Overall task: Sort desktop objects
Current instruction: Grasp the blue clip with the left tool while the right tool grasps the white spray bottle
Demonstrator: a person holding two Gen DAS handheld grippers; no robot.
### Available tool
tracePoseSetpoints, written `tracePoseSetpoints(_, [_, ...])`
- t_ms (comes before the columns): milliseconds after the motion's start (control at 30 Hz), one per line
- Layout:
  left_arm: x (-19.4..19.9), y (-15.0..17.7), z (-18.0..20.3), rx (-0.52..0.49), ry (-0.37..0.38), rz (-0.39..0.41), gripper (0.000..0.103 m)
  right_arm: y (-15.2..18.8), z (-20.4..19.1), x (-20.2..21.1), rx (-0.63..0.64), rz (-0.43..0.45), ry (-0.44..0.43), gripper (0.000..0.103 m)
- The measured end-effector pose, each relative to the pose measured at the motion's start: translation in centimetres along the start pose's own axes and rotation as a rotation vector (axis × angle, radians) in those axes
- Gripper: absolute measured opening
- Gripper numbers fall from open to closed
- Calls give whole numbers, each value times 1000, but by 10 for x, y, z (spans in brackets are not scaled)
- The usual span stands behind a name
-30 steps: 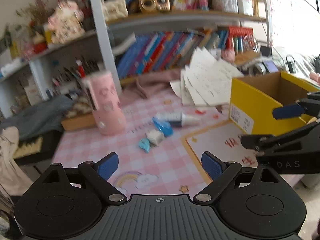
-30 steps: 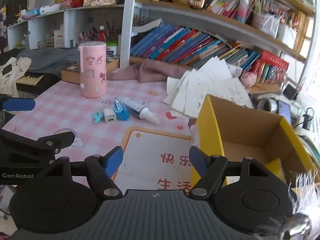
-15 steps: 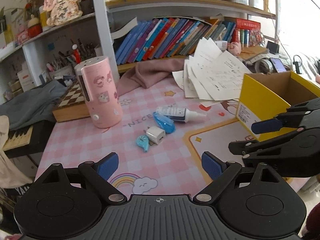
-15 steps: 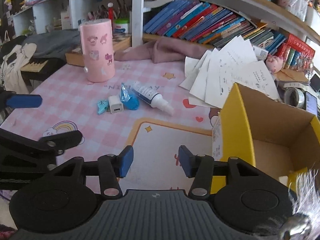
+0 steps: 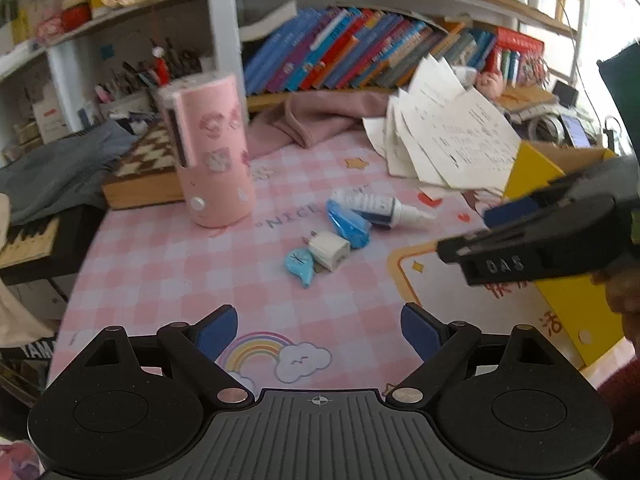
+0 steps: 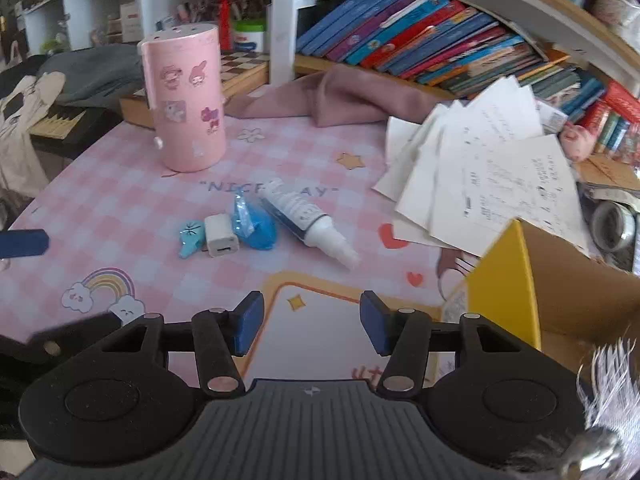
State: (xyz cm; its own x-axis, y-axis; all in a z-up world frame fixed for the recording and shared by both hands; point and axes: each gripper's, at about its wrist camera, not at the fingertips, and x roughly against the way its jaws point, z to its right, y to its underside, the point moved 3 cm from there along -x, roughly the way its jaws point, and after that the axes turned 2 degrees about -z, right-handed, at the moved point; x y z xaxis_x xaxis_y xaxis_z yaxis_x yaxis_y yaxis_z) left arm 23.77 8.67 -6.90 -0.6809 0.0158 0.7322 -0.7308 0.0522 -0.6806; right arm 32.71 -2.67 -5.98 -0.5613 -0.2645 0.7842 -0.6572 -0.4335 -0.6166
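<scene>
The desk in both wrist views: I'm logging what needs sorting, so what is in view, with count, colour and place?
cylinder: one, pink, upright, back left of mat
tube: one, white and dark blue, lying mid-mat
charger: one, white, left of tube
wrapped item: one, blue, between charger and tube
small piece: one, light blue, left of charger
papers: loose pile, white, behind box
box: one, yellow, open, right
cloth: one, pink, by shelf
left gripper: empty
right gripper: opening, empty

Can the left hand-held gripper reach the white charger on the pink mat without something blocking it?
Probably yes. The left hand-held gripper is open and empty, and only bare pink mat lies before the white charger. A blue clip touches the charger.
</scene>
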Motion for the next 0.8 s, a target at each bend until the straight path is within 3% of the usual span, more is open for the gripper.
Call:
tracePoseSetpoints(167, [-20,3,6,-32,-12,-50,74,-8,4,-15,15,-26,-32,51])
tracePoseSetpoints(333, [-37,-4,-7,35,-21,-72,56,-28,8,-27,49,-10,-31,51])
tracePoseSetpoints(467, [-56,-15,-15,54,-41,-70,51,-49,7,-44,104,-16,-29,51])
tracePoseSetpoints(633, [-77,-25,-18,37,-35,-104,49,-58,11,-86,165,-158,-53,51])
tracePoseSetpoints(800, [-95,-31,-14,1,-28,-133,45,-61,12,-106,200,-180,-52,51])
